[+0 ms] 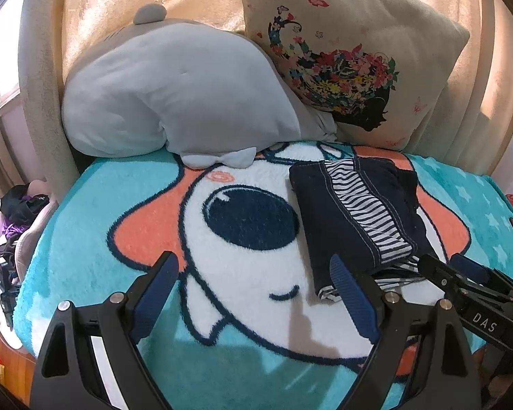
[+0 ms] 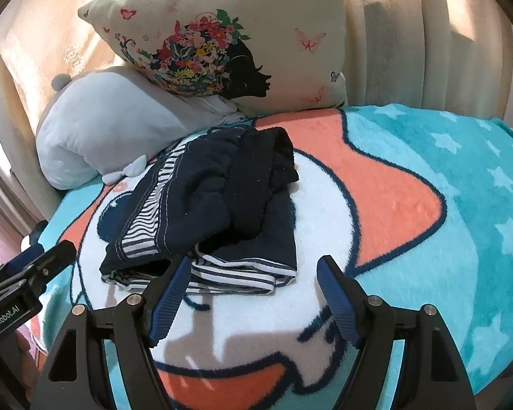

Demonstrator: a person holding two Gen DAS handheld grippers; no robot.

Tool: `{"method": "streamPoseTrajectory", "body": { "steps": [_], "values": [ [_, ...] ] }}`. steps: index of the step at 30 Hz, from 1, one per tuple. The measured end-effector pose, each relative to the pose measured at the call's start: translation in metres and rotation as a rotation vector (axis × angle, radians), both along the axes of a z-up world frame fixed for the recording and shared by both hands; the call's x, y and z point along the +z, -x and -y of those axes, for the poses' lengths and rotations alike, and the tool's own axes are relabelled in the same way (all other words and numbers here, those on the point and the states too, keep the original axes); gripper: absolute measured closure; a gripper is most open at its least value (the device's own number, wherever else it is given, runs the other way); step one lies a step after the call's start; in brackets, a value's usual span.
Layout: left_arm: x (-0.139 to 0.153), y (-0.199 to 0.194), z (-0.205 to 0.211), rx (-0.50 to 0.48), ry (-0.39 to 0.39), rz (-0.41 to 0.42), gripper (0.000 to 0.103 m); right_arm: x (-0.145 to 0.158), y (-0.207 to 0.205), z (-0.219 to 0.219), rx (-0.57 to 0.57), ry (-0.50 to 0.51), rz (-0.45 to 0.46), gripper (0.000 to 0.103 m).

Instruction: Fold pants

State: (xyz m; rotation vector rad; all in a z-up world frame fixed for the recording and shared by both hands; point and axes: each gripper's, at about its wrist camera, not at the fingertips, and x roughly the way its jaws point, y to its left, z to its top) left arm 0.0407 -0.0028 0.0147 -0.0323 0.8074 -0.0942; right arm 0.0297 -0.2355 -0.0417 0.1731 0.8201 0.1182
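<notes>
Pants [image 2: 208,205] lie folded in a navy bundle with striped lining showing, on the white face area of the cartoon blanket [image 2: 410,184]. Left gripper [image 1: 256,290]: jaws spread wide, empty, above the blanket just left of the pants [image 1: 355,212]. Right gripper [image 2: 253,294]: jaws spread wide, empty, its left finger in front of the bundle's near striped edge. Behind the pants: 1 grey plush toy [image 1: 174,95] and 1 flower-print pillow [image 1: 352,51], touching each other, against a curtain [image 2: 410,34].

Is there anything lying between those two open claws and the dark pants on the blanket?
Nothing visible. The pants lie just ahead of the right gripper and left gripper, with only bare blanket between.
</notes>
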Motion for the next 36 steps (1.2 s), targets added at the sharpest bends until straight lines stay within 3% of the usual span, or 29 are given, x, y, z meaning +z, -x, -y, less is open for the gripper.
{"method": "streamPoseTrajectory", "body": {
  "steps": [17,22,24,27,32,36],
  "values": [
    [0.006,0.009,-0.005,0.005,0.011,0.024,0.013,0.000,0.005,-0.002,-0.002,0.031,0.003,0.022],
    [0.020,0.027,-0.011,0.040,0.006,0.126,0.012,0.002,0.011,-0.005,-0.002,0.044,0.008,0.022],
    [0.030,0.036,-0.014,0.050,0.005,0.196,0.003,0.004,0.014,-0.006,0.000,0.049,0.016,0.022],
    [0.049,0.053,-0.020,0.042,0.043,0.323,0.000,0.008,0.020,-0.011,0.010,0.067,0.034,0.022],
    [0.054,0.046,-0.022,-0.008,0.059,0.254,0.000,0.013,0.026,-0.020,0.027,0.095,0.058,0.021],
    [0.042,0.040,-0.023,0.012,0.072,0.206,0.000,0.016,0.028,-0.026,0.033,0.119,0.076,0.021]
  ]
}}
